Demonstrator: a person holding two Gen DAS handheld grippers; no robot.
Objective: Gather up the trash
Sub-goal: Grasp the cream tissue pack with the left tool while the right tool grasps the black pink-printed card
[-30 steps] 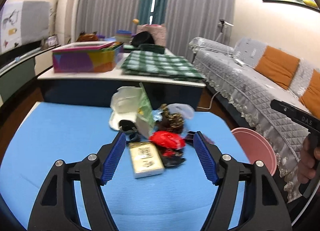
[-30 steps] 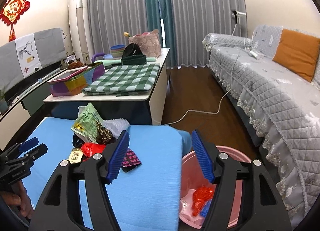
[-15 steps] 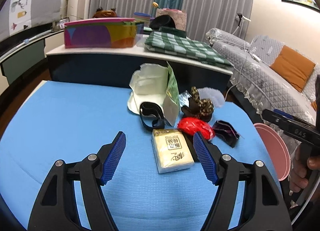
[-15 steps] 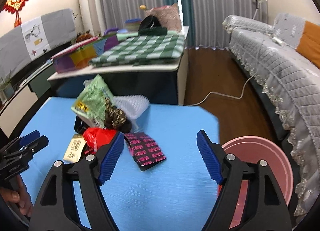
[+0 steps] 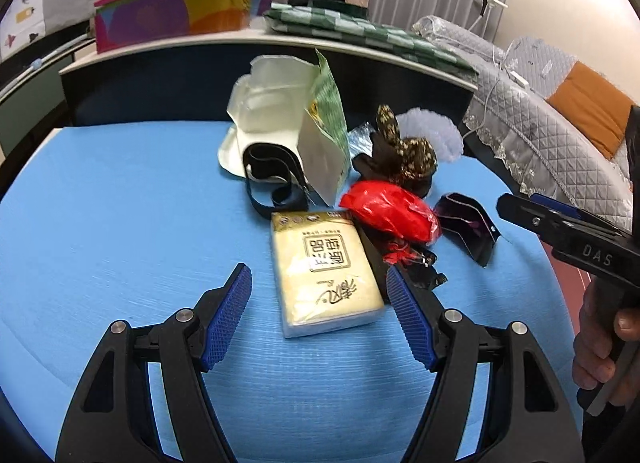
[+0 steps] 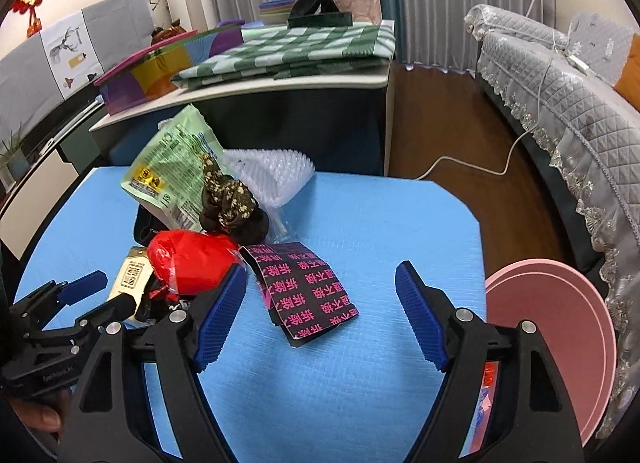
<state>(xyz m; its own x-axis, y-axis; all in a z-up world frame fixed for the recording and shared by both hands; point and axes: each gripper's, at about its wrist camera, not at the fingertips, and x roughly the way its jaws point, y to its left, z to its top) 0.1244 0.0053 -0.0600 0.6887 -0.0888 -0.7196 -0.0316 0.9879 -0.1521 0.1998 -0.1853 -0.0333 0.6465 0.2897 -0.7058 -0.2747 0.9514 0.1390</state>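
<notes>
Down on the blue mat (image 5: pixel 100 223) the trash lies in one heap. Left to right in the left wrist view: a pale bag (image 5: pixel 272 111), a black strap (image 5: pixel 272 179), a green pouch (image 5: pixel 326 135) standing on edge, a tissue pack (image 5: pixel 324 267), a red bag (image 5: pixel 390 215), a brown speckled wad (image 5: pixel 404 155) and a dark wrapper (image 5: pixel 468 223). The left gripper (image 5: pixel 318 319) is wide open and holds nothing — the tissue pack's near end sits between its fingers, untouched.

Only the right wrist view shows the pink bin (image 6: pixel 556 335) off the mat's right edge, with scraps inside, and the wrapper's (image 6: pixel 304 287) pink lettering. There the right gripper (image 6: pixel 320 315) is also spread wide and empty, the wrapper between its fingers — whether the left pad touches the red bag (image 6: pixel 188 263) cannot be told. Each view catches the other gripper at its edge.
</notes>
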